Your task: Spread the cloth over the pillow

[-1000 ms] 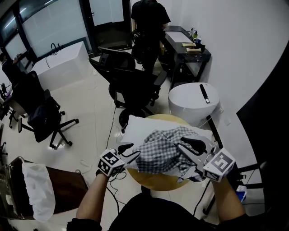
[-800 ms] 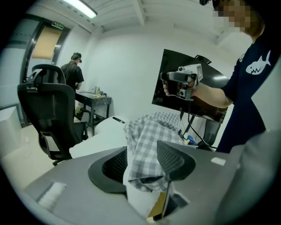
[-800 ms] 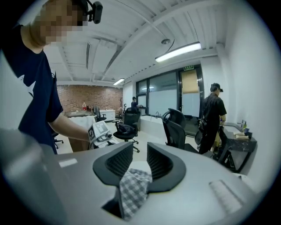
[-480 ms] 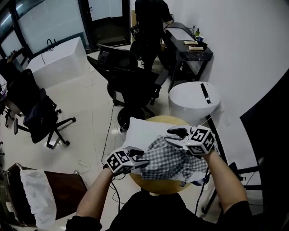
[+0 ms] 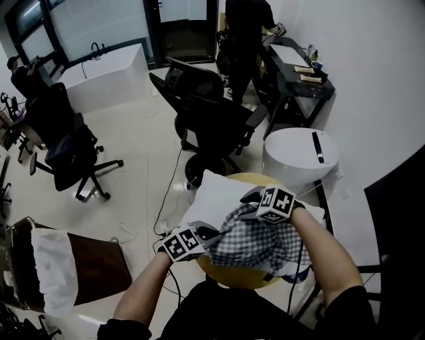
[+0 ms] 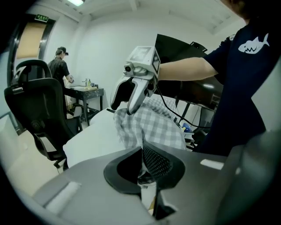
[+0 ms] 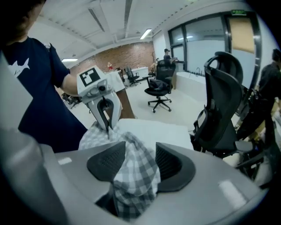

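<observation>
A white pillow [image 5: 212, 196] lies on a small round wooden table [image 5: 229, 273], with a grey checked cloth [image 5: 255, 242] bunched on its near right part. My left gripper [image 5: 211, 234] sits at the cloth's near left edge. Its jaws have just closed and are shut on a fold of the cloth [image 6: 153, 125]. My right gripper [image 5: 248, 197] points down onto the top of the heap. Its jaws have just been opening and stand wide, with a hump of cloth [image 7: 134, 176] loose between them. The right gripper view shows the left gripper [image 7: 106, 125] pinching the cloth beside the pillow [image 7: 149, 132].
A black office chair [image 5: 212, 119] stands just beyond the table, and a round white stand [image 5: 299, 153] sits at the right. A dark desk [image 5: 299, 73] runs along the wall, with a person [image 5: 246, 20] beside it. A brown seat with a white cover [image 5: 53, 279] is at the lower left.
My right gripper swung from the cloth's near right side up over the heap and tipped down onto its far top, jaws wider. The left gripper sank onto the cloth's edge and closed.
</observation>
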`<control>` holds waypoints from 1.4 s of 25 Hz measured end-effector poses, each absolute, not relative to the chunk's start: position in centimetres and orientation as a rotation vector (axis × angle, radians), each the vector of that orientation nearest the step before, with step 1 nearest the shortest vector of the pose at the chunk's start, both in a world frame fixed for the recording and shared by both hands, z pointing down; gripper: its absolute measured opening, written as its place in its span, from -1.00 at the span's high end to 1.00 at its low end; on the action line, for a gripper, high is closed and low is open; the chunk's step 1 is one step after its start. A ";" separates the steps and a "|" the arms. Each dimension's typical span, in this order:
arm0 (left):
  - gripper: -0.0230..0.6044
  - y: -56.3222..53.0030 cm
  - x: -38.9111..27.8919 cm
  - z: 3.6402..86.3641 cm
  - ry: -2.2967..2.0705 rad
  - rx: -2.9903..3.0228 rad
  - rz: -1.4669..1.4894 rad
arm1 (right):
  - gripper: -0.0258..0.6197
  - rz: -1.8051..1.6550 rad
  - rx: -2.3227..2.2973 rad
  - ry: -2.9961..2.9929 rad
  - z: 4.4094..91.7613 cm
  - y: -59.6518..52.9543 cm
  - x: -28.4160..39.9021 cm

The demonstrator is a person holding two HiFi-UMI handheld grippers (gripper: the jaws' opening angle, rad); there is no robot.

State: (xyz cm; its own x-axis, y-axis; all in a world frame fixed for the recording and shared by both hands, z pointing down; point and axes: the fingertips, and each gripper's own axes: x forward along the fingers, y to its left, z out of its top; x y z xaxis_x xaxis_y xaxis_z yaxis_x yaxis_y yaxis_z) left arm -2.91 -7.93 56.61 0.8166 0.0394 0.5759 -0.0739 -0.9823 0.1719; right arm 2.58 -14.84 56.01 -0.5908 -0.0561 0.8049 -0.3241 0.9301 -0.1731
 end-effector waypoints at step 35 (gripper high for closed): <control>0.84 -15.9 -7.2 51.7 -0.354 3.058 1.217 | 0.88 -0.091 0.712 -2.227 48.8 -23.3 0.3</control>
